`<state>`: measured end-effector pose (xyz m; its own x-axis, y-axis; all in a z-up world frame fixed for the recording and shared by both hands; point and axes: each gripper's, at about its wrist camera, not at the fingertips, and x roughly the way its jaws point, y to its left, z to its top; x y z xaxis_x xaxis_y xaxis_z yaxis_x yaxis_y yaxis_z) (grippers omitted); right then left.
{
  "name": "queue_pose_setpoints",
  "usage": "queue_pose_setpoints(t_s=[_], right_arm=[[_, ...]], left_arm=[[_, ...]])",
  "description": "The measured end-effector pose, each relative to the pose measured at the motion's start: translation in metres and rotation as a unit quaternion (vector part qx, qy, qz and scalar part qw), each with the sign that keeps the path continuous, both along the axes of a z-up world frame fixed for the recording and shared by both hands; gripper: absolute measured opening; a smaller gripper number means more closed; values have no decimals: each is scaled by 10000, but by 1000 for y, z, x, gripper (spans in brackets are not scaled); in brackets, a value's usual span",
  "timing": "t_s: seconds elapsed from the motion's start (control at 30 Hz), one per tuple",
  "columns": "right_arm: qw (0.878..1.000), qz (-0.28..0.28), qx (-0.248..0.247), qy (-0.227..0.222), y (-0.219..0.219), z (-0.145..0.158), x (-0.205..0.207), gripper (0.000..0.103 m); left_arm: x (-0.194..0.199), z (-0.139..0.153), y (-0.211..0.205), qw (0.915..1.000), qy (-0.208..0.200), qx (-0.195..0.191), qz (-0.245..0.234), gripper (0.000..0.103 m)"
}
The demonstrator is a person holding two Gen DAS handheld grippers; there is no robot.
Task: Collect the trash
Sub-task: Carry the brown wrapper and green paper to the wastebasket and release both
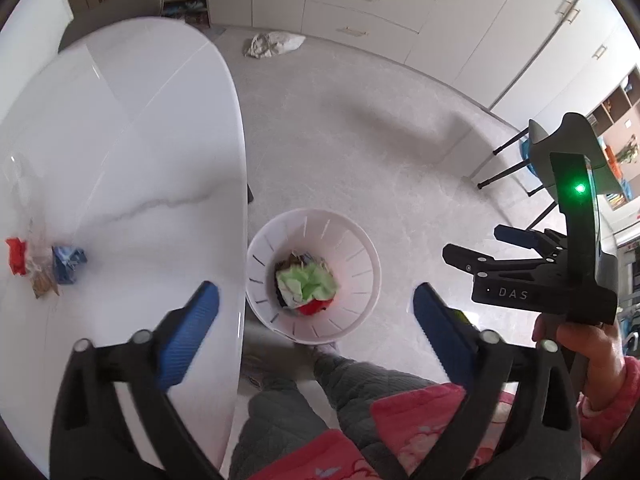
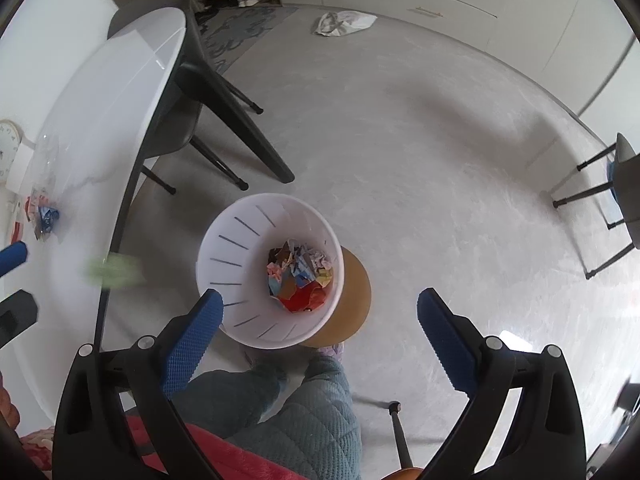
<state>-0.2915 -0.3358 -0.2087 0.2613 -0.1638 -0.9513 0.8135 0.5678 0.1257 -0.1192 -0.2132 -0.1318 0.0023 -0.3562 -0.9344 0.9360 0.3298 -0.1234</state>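
Observation:
A white slotted bin (image 1: 360, 256) stands on the floor beside the white table (image 1: 120, 140), with crumpled wrappers (image 2: 304, 276) inside. My left gripper (image 1: 316, 320) hangs open above it, nothing between its pads. A crumpled green paper (image 1: 308, 284) shows loose over the bin's contents; in the right wrist view it is a blurred green piece (image 2: 116, 270) left of the bin, touching neither gripper. My right gripper (image 2: 320, 320) is open and empty over the bin (image 2: 224, 240). A red scrap (image 1: 16, 260) and a blue wrapper (image 1: 68, 262) lie on the table.
The bin sits on a round wooden stool (image 2: 352, 300). A dark chair (image 2: 240, 128) stands under the table, another chair (image 2: 616, 184) at the right. A white bag (image 1: 276, 44) lies on the floor by the cabinets (image 1: 360, 0). The person's legs (image 2: 304, 400) are below the grippers.

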Motion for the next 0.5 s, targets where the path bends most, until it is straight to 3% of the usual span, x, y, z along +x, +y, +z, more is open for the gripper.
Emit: queue_pose_setpoints(t_s=[0.5], right_arm=[[10000,47,-34,81,5,4,6,100]], left_arm=[[4,5,6,9999,-56,-11,161,94]])
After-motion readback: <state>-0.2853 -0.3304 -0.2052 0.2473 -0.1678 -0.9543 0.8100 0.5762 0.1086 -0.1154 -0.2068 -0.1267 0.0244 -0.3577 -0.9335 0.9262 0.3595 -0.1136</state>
